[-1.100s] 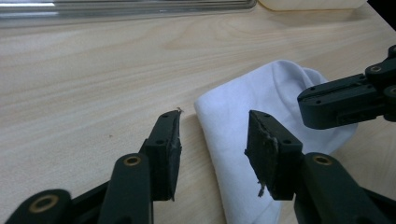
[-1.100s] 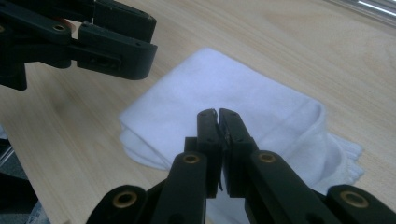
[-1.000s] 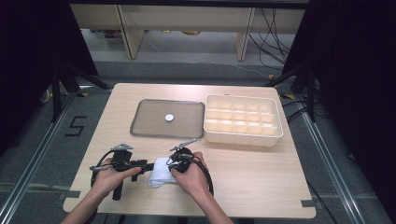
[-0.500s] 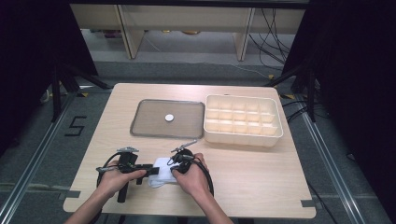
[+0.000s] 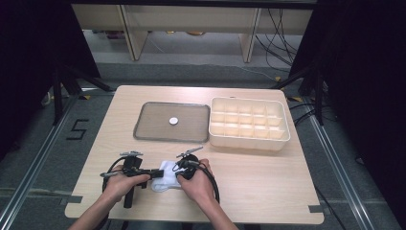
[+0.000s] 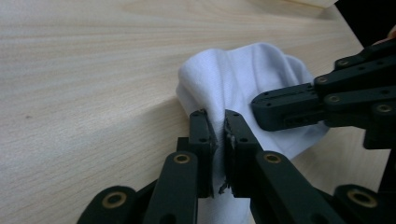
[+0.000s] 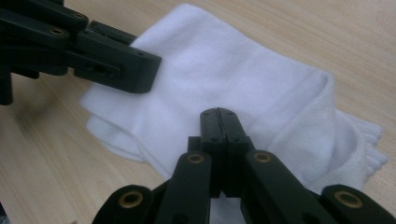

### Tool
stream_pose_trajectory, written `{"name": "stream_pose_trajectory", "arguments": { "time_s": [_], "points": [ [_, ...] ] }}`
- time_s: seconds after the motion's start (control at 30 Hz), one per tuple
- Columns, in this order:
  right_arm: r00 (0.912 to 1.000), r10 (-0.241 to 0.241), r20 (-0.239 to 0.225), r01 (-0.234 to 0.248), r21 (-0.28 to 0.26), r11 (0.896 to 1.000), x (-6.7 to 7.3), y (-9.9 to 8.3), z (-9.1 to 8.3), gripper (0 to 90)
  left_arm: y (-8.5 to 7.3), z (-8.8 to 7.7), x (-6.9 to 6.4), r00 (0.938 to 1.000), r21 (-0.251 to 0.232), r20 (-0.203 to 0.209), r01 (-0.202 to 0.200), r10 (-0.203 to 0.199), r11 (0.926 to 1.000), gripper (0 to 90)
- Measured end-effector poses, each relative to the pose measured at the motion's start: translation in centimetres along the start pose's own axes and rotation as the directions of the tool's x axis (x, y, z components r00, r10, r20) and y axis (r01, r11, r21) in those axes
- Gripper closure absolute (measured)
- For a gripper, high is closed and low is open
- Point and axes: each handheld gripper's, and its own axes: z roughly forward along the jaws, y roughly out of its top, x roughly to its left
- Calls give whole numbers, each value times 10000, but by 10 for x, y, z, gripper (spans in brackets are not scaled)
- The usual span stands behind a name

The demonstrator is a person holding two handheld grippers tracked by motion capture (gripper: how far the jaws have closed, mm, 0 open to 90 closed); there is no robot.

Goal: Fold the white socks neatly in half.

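A white sock [image 5: 166,179] lies crumpled near the table's front edge, between the person's two hands. My left gripper [image 5: 156,173] reaches it from the left. Its jaws have just been closing, and in the left gripper view the left gripper [image 6: 217,127] pinches a fold of the sock [image 6: 238,74]. My right gripper [image 5: 178,168] comes in from the right, and the right gripper [image 7: 219,114] has its jaws pressed together on the sock's [image 7: 219,65] upper layer. Each gripper view also shows the other gripper's black jaws resting on the fabric.
A grey flat tray [image 5: 143,129] with a small white disc [image 5: 173,121] on it sits at the middle back. To its right is a cream box [image 5: 249,139] divided into several compartments. The table's front edge is close behind both hands.
My left gripper has moved right to the sock, and its jaws have gone from open to closed on a fold. The right hand has stayed in place.
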Motion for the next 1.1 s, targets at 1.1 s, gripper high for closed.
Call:
{"name": "stream_pose_trajectory", "arguments": {
  "time_s": [1.1],
  "points": [
    [9999,-7,-112,3,-374,9993,-4,-2,4,900,16,-2,-31,9955,-169,908,-240,255,9996,834]
  ]
}}
